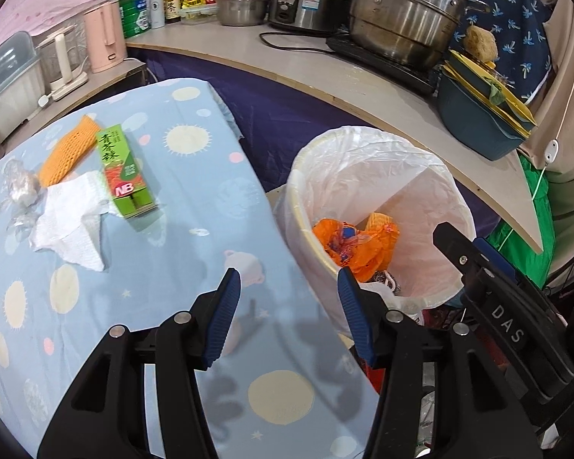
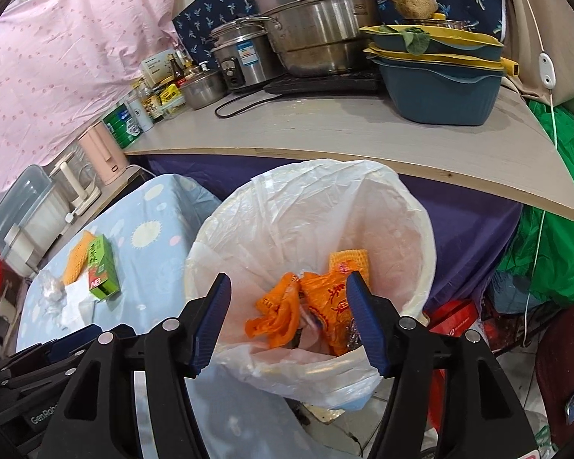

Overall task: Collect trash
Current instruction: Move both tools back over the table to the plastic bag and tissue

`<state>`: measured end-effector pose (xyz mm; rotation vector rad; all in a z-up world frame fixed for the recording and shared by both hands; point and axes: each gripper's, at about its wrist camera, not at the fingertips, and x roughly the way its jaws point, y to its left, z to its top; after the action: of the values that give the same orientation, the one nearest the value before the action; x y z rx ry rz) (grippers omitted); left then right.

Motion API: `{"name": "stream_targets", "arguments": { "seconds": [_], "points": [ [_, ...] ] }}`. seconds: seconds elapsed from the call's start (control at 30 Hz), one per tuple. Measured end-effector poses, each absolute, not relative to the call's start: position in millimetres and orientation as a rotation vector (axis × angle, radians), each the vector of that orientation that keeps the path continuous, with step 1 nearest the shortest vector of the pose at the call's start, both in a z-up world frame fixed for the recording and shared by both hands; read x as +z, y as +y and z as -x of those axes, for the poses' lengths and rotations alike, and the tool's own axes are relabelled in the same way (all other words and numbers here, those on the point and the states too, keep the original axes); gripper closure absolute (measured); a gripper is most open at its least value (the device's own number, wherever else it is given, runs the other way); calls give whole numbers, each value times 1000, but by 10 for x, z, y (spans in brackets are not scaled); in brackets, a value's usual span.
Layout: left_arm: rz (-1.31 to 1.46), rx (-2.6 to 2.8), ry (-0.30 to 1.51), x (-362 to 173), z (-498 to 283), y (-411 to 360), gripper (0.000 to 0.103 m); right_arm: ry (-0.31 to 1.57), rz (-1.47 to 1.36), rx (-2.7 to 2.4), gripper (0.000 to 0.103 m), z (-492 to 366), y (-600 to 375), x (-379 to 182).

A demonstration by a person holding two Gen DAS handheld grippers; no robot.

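My left jaws [image 1: 289,315] stand apart with nothing between them, hanging over the near edge of the blue-clothed surface [image 1: 164,306], right where it meets the lined bin [image 1: 367,160]. My right jaws [image 2: 289,321] are also apart and empty, poised above the bin's mouth, with an orange wrapper [image 2: 287,306] lying loose in the liner below them.

Taking the bin as my landmark, everything left to collect lies to its left, on the far part of the surface. The green carton [image 1: 126,172] is the piece closest to the bin. Its long axis runs away from me, tilted a little, with the "NB" end toward me. The orange foam net [image 1: 67,151] lies on the far side of the carton from the bin, touching or just beside it. The white paper towel [image 1: 70,222] is spread in front of the net, its corner against the carton. The crumpled clear plastic [image 1: 19,187] sits farthest from the bin.

My left hand is clearly nearer this litter; the right one has the bin between it and the pile. I judge the next reach belongs to the left: forward and leftward, away from the bin. For the carton, the jaws should straddle its narrow width, closing across the long axis.
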<state>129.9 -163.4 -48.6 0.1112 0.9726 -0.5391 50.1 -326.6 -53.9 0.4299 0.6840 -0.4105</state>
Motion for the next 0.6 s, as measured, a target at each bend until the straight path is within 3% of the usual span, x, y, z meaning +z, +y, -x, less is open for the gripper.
{"name": "stream_targets", "arguments": {
  "seconds": [0.3,0.43,0.6],
  "points": [
    [-64,-468,983,-529,-1363,-1209,50,705,-393,-359,41,-637,-2902,-534],
    [-44,-416,972,-549,-1410,-971,42,711,-379,-339,39,-695,-2754,-536],
    [-7,-362,974,-596,-1475,-657,41,724,-360,-310,38,-793,-2562,-551]
  ]
}}
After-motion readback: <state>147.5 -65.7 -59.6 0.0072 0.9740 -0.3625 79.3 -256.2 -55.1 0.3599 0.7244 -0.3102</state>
